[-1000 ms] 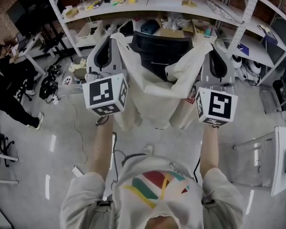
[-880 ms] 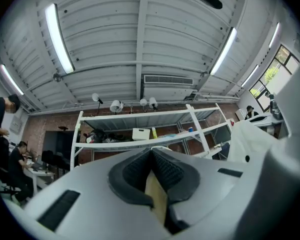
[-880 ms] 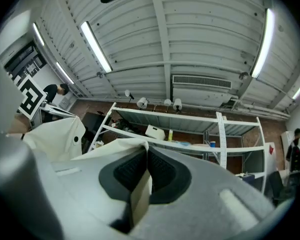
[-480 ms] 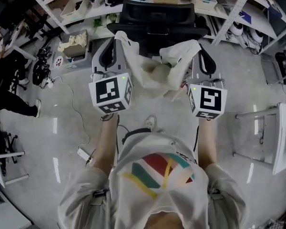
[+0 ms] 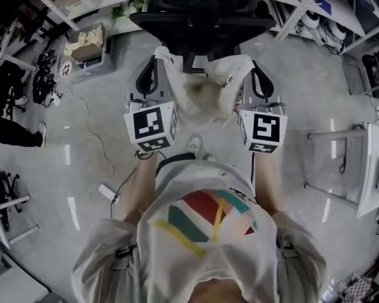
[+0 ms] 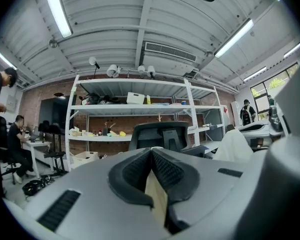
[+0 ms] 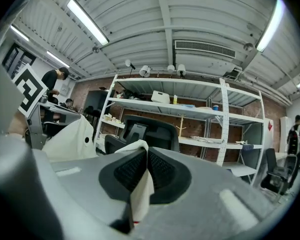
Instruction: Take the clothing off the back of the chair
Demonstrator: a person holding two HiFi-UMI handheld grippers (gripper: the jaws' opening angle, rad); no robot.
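Clothing [image 5: 202, 96] pinched in left tongs [image 5: 156, 59] and right tongs [image 5: 251, 66], sagging between

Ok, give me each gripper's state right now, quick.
Left gripper: jaws closed on the cream garment.
Right gripper: jaws closed on the same cream garment.

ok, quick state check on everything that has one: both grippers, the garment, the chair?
left gripper: jaws shut on one edge of the garment.
right gripper: jaws shut on another edge of the garment.
garment: off the chair back, hanging slack and bunched between the two grippers.
chair: upright, back bare.
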